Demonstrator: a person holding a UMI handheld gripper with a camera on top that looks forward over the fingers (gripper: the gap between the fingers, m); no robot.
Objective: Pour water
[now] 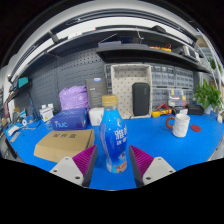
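Blue tabletop [150, 135] fronts a pegboard wall [60, 75]; the claw [114, 160] clamps an upright bottle [114, 135].

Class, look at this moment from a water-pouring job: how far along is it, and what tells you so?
Early stage. Done: the jaws have reached the bottle, which stands upright on the blue table between the gripper's pink pads, cap on. In hand: the grasp; whether both pads press on it is not clear. Left: lifting, carrying it toward the white cup beyond, which is a likely target, and pouring.
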